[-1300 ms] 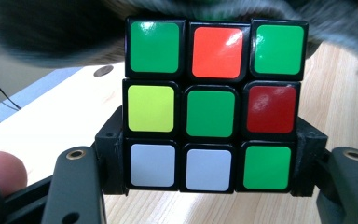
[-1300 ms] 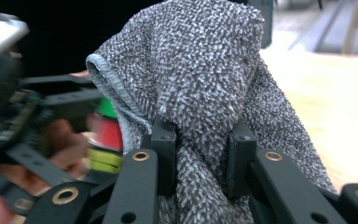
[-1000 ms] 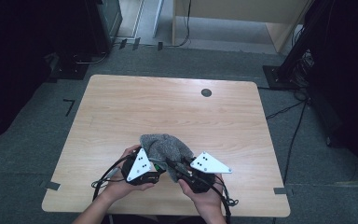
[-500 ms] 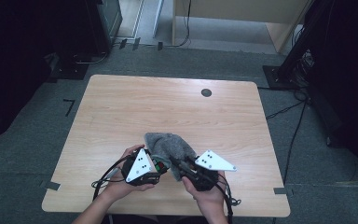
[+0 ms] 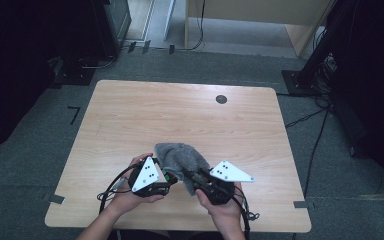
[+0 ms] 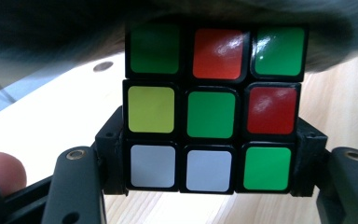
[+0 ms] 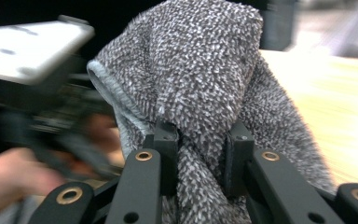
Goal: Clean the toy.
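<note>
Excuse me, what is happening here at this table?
A person works at a wooden table with a gripper in each hand. The left gripper is clamped on a colour puzzle cube. The right gripper pinches a grey fuzzy cloth, its jaws having just closed further on it. The cloth is draped over the cube, as if to wipe it.

A lab or studio set up for recording: a bare wooden table [image 5: 190, 120] stands alone on grey carpet [image 5: 330, 165], tape marks [image 5: 74, 114] beside its corners, black stand bases [image 5: 300, 82] and loose cables [image 5: 314, 150] around it, dark equipment behind.
</note>
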Demonstrator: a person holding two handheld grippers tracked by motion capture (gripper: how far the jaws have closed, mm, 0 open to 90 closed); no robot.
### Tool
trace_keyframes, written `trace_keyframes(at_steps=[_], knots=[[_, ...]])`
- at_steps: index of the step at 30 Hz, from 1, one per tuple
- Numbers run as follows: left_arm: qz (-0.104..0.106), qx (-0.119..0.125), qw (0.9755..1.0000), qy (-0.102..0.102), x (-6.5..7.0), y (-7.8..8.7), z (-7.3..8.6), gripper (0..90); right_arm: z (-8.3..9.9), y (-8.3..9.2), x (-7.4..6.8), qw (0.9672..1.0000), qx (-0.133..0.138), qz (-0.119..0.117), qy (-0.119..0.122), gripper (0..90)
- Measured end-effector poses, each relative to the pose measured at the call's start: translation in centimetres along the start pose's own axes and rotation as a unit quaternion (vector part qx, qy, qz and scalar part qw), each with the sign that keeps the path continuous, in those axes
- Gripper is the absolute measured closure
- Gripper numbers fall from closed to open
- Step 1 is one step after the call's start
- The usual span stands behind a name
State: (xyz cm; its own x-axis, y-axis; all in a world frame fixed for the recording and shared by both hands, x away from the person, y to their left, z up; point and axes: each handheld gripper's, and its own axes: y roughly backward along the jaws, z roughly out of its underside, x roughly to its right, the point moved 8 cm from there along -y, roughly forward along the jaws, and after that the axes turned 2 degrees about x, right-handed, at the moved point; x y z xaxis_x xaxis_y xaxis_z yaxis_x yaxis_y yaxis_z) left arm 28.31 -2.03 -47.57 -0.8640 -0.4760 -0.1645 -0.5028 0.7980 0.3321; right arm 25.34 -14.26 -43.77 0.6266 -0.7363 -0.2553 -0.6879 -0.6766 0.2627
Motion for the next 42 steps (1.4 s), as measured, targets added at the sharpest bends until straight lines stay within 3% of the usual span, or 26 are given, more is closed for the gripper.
trace_keyframes(at_steps=[2, 4, 6, 9, 11, 14, 16, 20, 22, 24, 29, 34, 36, 39, 40, 41, 42], knots=[[-0.004, 0.013, 0.9999, 0.005, -0.5, 0.5, -0.4, 34.1, 0.3, 0.2, 1.8, 0.9996, -0.002, 0.023, -0.013, 73.4], [-0.005, 0.025, 0.9995, 0.017, -1.3, 1.2, -0.8, 34.1, 0.8, 0.3, 3.6, 0.999, -0.01, 0.044, -0.007, 73.9], [0.001, 0.048, 0.9976, 0.049, -2.2, 1.9, -1.2, 34.1, 1.4, 0.1, 4.4, 0.9992, -0.02, 0.035, 0.001, 74.6], [0.03, 0.087, 0.9916, 0.091, -2.7, 2.8, -2.1, 34.1, 1.9, -0.8, 3.5, 0.9976, -0.032, 0.018, 0.059, 74.9], [0.042, 0.095, 0.9897, 0.098, -2.6, 3.0, -2.4, 34.1, 2.7, -1.7, 2.4, 0.9929, -0.049, 0.005, 0.108, 74.8], [0.039, 0.088, 0.9912, 0.091, -2.6, 2.9, -2.1, 34.1, 4.1, -2.9, 0.7, 0.9861, -0.074, -0.03, 0.146, 74.5], [0.043, 0.083, 0.9914, 0.092, -2.6, 2.8, -1.8, 34.2, 4.0, -3.0, 0.4, 0.9839, -0.071, -0.028, 0.162, 74.4], [0.048, 0.073, 0.9917, 0.094, -2.6, 2.6, -1.5, 34.2, 2.3, -2.0, 1.0, 0.9864, -0.031, -0.014, 0.161, 74.4], [0.052, 0.072, 0.9917, 0.093, -2.4, 2.5, -1.5, 34.2, 1.7, -1.5, 1.3, 0.9856, -0.012, -0.005, 0.169, 74.2], [0.057, 0.068, 0.9918, 0.092, -2.2, 2.3, -1.6, 34.2, 1.8, -1.6, 1.3, 0.9846, -0.008, -0.003, 0.175, 74.2], [0.062, 0.062, 0.9921, 0.09, -2.0, 2.3, -1.6, 34.1, 3.3, -2.4, 0.9, 0.9803, -0.034, -0.005, 0.194, 73.8], [0.075, 0.061, 0.9909, 0.094, -2.0, 2.2, -1.2, 34.1, 0.9, -0.9, 1.2, 0.981, 0.009, 0.012, 0.193, 73.8], [0.08, 0.066, 0.9894, 0.102, -2.0, 2.3, -1.5, 34.1, 0.7, -0.8, 1.2, 0.9793, 0.014, 0.012, 0.202, 73.7], [0.077, 0.083, 0.9872, 0.113, -2.3, 2.6, -1.9, 34.1, 2.2, -1.6, 0.6, 0.978, -0.012, -0.019, 0.207, 73.5], [0.071, 0.094, 0.9856, 0.122, -2.5, 2.8, -2.1, 34.1, 2.9, -2.0, 0.4, 0.9769, -0.027, -0.023, 0.211, 73.2], [0.064, 0.113, 0.9818, 0.138, -2.9, 3.2, -2.5, 34.1, 3.6, -2.5, 0.2, 0.9769, -0.041, -0.028, 0.208, 73.0], [0.062, 0.124, 0.9788, 0.15, -3.1, 3.3, -2.8, 34.1, 4.4, -3.0, -0.1, 0.9788, -0.055, -0.039, 0.194, 72.8]])
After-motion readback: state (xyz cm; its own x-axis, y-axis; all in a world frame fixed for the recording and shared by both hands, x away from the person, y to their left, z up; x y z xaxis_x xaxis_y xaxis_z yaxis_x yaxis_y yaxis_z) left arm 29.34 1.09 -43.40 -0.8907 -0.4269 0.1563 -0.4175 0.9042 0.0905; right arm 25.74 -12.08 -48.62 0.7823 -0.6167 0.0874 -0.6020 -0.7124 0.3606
